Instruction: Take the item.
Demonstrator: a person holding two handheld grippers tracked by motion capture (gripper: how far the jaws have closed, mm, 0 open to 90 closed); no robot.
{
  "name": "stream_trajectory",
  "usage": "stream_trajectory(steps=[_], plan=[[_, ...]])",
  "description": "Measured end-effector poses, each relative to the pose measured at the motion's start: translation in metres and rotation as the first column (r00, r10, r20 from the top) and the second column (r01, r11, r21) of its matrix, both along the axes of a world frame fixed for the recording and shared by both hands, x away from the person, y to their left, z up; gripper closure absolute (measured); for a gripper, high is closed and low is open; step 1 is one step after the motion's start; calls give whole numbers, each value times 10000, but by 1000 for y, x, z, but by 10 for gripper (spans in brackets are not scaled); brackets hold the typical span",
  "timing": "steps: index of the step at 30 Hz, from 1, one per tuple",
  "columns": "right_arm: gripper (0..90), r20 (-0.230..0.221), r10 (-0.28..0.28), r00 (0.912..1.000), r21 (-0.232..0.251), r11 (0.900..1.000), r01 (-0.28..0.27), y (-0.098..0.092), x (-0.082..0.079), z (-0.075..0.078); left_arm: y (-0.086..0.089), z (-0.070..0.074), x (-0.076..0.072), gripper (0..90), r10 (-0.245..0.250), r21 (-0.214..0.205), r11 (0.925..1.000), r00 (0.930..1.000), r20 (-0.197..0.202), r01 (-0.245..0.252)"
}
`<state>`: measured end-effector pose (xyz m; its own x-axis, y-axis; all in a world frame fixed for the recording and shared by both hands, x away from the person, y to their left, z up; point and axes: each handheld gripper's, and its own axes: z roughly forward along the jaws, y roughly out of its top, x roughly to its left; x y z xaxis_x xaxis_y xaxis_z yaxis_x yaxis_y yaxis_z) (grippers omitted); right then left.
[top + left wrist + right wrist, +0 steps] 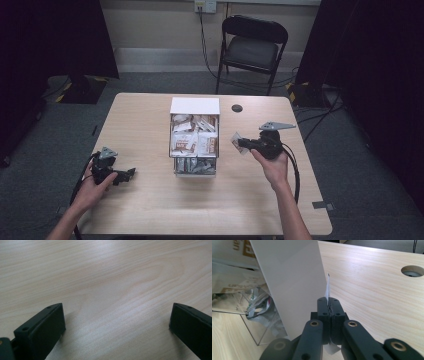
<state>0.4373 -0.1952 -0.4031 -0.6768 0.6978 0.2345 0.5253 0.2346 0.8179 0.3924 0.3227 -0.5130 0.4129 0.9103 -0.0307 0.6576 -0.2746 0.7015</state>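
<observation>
The right tool (243, 143) was clamped on a thin sachet (236, 140), held in the air just to the right of the tiered clear organiser (195, 142) at the middle of the counter (150, 200). The step in hand looked like carrying one sachet between the organiser and the counter; whether it was coming out or going in could not be told. The next move would call for steady travel and a clean release.

The right gripper view showed the sachet (327, 291) edge-on, pinched between jaws pressed together, beside the organiser's white wall (292, 285). The left gripper view showed the left tool (116, 322) with jaws spread apart over bare wood, nothing between them. The high view placed it (131, 173) resting well left of the organiser.
</observation>
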Motion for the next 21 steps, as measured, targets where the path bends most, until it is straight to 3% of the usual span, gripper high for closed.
stream_trajectory(steps=[12, 17, 21], plan=[[893, -326, 171, 9993, -369, 9992, -183, 9, 7, -15, 0, 0, 0, 0, -2, 3, 10000, 10000, -3, 2], [893, -693, 116, 9975, -573, 9982, -156, 12, 10, -29, 0, 0, 0, 0, -1, 3, 10000, 10000, -2, 1], [893, -1037, 122, 9945, -263, 9995, -150, 12, 14, -37, 0, 0, 0, 0, 1, 1, 10000, 10000, 0, -1]])
